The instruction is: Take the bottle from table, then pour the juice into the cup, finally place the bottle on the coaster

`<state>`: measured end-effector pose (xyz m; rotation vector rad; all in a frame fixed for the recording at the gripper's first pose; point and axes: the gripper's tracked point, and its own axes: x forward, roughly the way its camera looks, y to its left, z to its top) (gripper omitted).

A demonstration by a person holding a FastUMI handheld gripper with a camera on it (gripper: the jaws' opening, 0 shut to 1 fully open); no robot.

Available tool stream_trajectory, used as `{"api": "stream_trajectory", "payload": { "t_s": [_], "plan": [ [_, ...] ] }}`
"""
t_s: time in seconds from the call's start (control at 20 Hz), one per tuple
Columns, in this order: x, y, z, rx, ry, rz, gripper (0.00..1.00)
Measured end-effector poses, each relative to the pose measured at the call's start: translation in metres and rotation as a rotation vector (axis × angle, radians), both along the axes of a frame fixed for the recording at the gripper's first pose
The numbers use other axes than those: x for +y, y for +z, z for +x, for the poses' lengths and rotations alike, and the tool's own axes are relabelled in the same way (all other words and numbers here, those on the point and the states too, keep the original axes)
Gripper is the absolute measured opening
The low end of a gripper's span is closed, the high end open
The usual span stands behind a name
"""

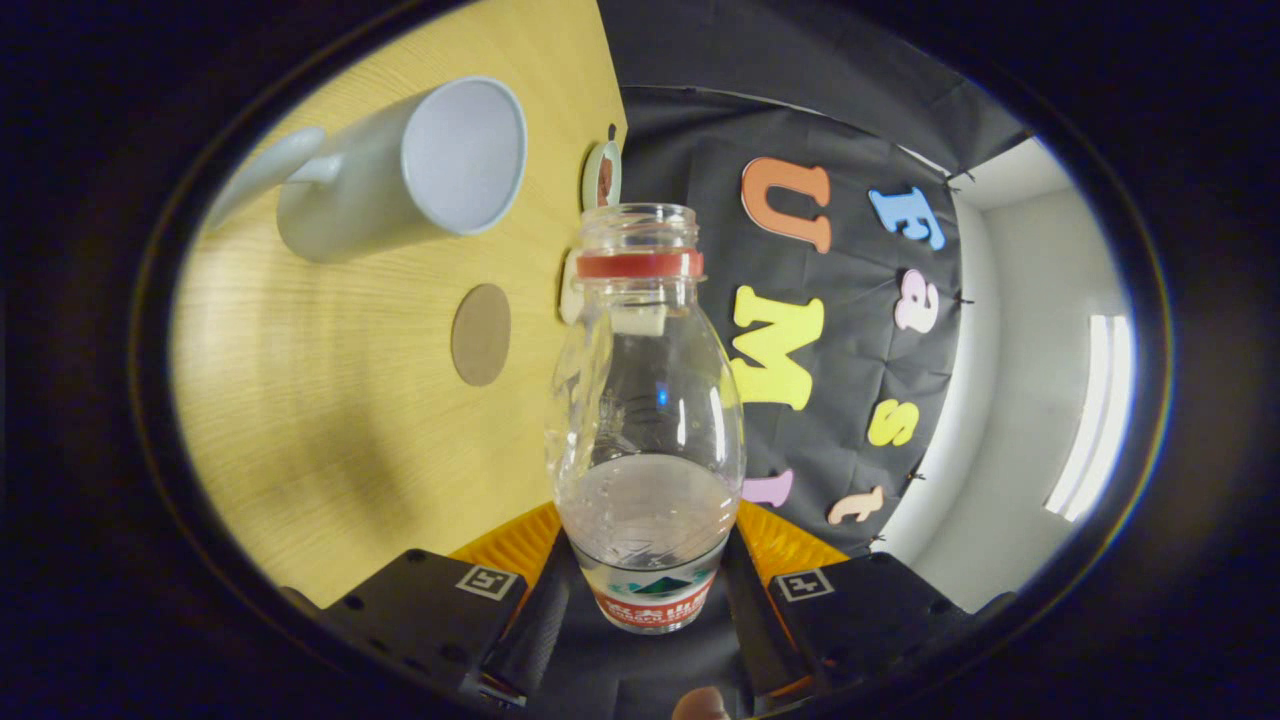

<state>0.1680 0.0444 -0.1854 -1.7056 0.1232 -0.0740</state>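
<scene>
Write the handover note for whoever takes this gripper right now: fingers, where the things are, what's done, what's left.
Gripper: shut on the bottle, fingers clamped on its labelled lower part; bottle is uncapped, lifted off the table, liquid in it.
Cup: white mug on the wooden table, beyond the fingers, looks empty.
Coaster: round brown disc on the table between the cup and the gripper, bare.
Done: bottle picked up.
Left: pour into the cup, then set the bottle on the coaster.
</scene>
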Motion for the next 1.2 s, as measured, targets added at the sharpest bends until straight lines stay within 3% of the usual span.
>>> {"api": "stream_trajectory", "payload": {
  "t_s": [1.2],
  "plan": [
    [0.012, 0.033, 0.0, -0.031, 0.033, -0.104, 0.79]
  ]
}}
